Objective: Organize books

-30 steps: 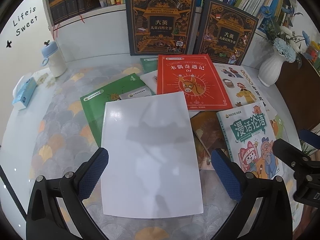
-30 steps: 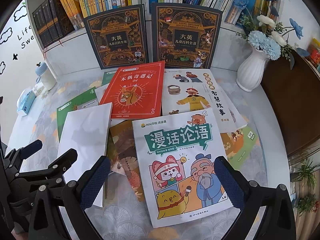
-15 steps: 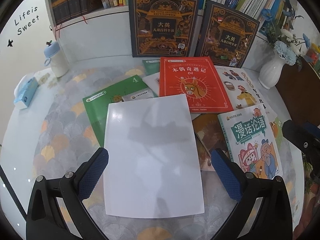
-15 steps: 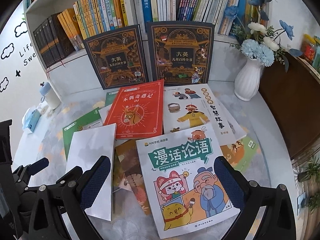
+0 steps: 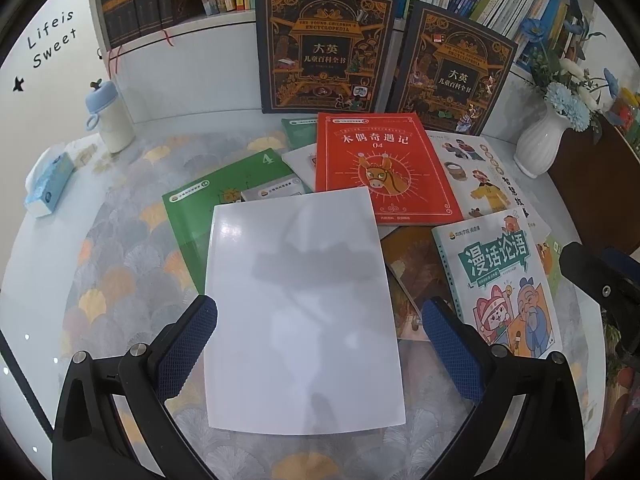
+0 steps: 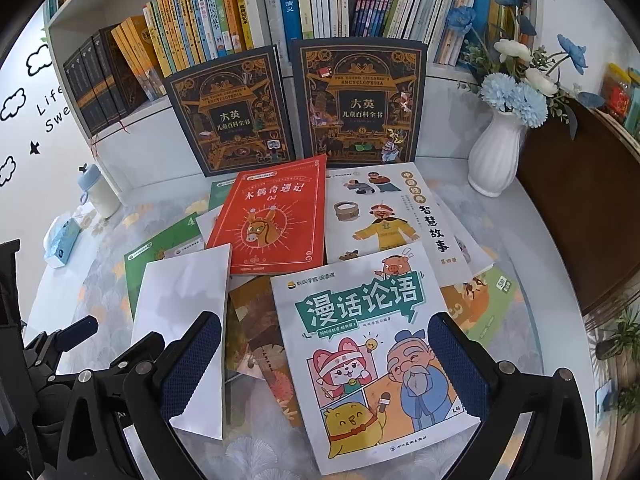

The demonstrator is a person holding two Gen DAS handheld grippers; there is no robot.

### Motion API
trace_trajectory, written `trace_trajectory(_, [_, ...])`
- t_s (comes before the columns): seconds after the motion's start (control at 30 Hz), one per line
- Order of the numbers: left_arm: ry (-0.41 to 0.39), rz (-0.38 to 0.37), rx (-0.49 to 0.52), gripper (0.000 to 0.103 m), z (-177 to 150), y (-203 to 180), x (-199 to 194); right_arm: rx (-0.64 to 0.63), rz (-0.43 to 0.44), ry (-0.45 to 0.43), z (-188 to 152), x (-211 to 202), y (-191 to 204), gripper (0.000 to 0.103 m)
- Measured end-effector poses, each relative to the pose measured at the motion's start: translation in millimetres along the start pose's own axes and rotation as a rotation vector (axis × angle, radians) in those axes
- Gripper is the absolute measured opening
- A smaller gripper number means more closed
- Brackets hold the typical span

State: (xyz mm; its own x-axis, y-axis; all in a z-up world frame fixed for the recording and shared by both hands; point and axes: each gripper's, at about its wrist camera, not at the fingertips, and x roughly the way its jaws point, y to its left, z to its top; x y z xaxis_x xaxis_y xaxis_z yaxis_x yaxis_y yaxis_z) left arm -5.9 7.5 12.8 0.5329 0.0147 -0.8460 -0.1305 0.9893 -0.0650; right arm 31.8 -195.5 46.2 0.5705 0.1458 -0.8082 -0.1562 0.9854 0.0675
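Several books lie scattered flat on the table. A plain white book (image 5: pixel 302 308) lies nearest me, and my left gripper (image 5: pixel 318 334) hangs open above its near end, touching nothing. Beyond it lie a red book (image 5: pixel 384 168) and a green book (image 5: pixel 224 204). My right gripper (image 6: pixel 324 360) is open above a cartoon-cover book (image 6: pixel 372 352), holding nothing. The red book (image 6: pixel 276 216), a white picture book (image 6: pixel 392 220) and a brown book (image 6: pixel 260 336) surround it. Two dark encyclopedias (image 6: pixel 360 104) lean upright against the shelf.
A full bookshelf (image 6: pixel 280 8) lines the back. A white vase with blue flowers (image 6: pixel 498 152) stands at the back right beside a dark wooden cabinet (image 6: pixel 580 208). A bottle with a blue cap (image 5: pixel 110 118) and a tissue pack (image 5: pixel 50 184) sit at the far left.
My right gripper has risen and pulled back, so more of the bookshelf shows. My left gripper has lifted slightly. The books have not moved.
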Motion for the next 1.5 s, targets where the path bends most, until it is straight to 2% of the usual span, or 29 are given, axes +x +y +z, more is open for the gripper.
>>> trace_trajectory(0.17, [-0.006, -0.016, -0.018, 0.103, 0, 1, 0, 0.003, -0.001, -0.007, 0, -1, -2, 0.103])
trace_trajectory(0.43, [-0.001, -0.008, -0.027, 0.103, 0, 3, 3, 0.019, 0.002, -0.005, 1, -2, -6, 0.103])
trace_trajectory(0.67, [-0.027, 0.002, -0.042, 0.103, 1, 6, -3, 0.005, 0.007, -0.020, 2, -8, -3, 0.103])
trace_trajectory(0.83, [-0.059, 0.008, -0.042, 0.103, 0, 5, -13, -0.004, 0.020, -0.075, 0, -31, -1, 0.103])
trace_trajectory(1.03, [-0.153, 0.001, -0.012, 0.103, -2, -7, -42, -0.009, 0.039, -0.191, -3, -70, -3, 0.103])
trace_trajectory(1.17, [-0.220, -0.011, 0.016, 0.103, -8, -20, -63, 0.009, 0.092, -0.260, -9, -91, -12, 0.103])
trace_trajectory(1.33, [-0.276, -0.014, 0.069, 0.103, -26, -39, -72, 0.001, 0.263, -0.355, -31, -90, -33, 0.103])
trace_trajectory(1.4, [-0.282, -0.014, 0.090, 0.103, -37, -44, -63, -0.073, 0.322, -0.333, -46, -72, -41, 0.103])
trace_trajectory(1.43, [-0.281, -0.016, 0.094, 0.103, -42, -46, -60, -0.096, 0.320, -0.301, -51, -63, -46, 0.103])
trace_trajectory(1.5, [-0.230, -0.053, 0.097, 0.103, -52, -50, -38, -0.107, 0.245, -0.204, -61, -37, -62, 0.103])
